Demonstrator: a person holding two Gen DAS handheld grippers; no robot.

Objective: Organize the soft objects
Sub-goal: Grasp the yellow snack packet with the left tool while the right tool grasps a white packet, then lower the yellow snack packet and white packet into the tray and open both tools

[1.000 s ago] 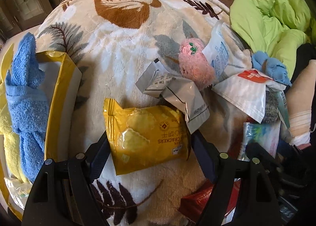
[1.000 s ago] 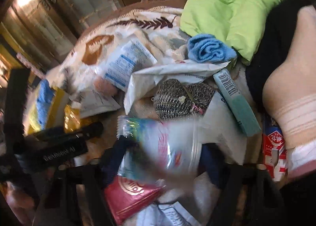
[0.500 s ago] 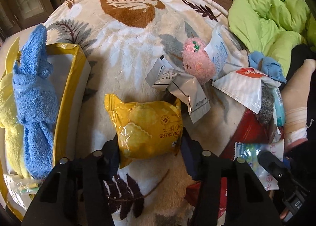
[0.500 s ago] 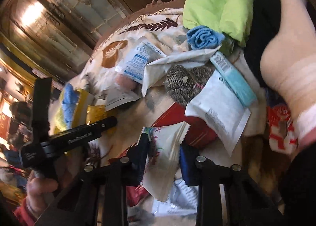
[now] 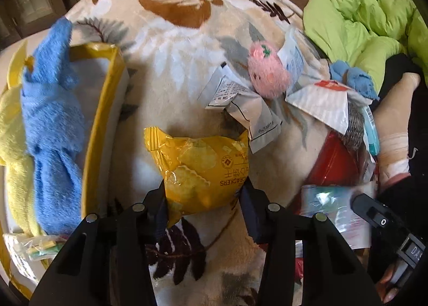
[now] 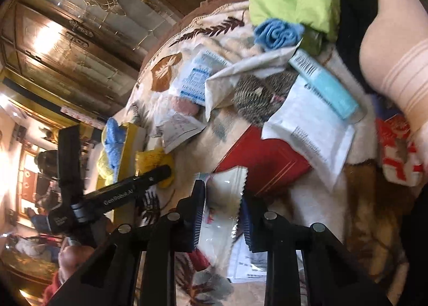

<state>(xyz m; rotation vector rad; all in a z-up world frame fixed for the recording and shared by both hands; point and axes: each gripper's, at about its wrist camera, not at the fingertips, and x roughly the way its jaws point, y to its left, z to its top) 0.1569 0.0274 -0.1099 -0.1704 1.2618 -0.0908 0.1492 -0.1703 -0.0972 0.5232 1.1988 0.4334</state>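
My left gripper (image 5: 204, 199) is shut on a yellow cracker packet (image 5: 200, 169), held above the leaf-print blanket (image 5: 171, 46). At the left a yellow-rimmed bin (image 5: 103, 108) holds a blue plush cloth (image 5: 50, 124) and a yellow one (image 5: 13, 124). A pink plush toy (image 5: 267, 73) lies among white sachets, with a small blue cloth (image 5: 350, 77) to its right. My right gripper (image 6: 222, 207) is shut on a clear-and-white snack packet (image 6: 223, 201), lifted over a red packet (image 6: 264, 161). A grey knitted item (image 6: 259, 97) and a blue rolled cloth (image 6: 276, 34) lie farther off.
A lime-green quilt (image 5: 361, 14) is piled at the back right. A person's leg in a pale sock (image 6: 396, 46) lies at the right edge. A teal tube (image 6: 323, 84), white sachets (image 6: 313, 129) and a red-white packet (image 6: 398, 156) clutter the blanket. Glass-panelled wooden doors (image 6: 80, 25) stand behind.
My left gripper has closed on the cracker packet and raised it off the blanket. My right gripper has closed on the clear snack packet and lifted it clear of the pile, tilting as it rose.
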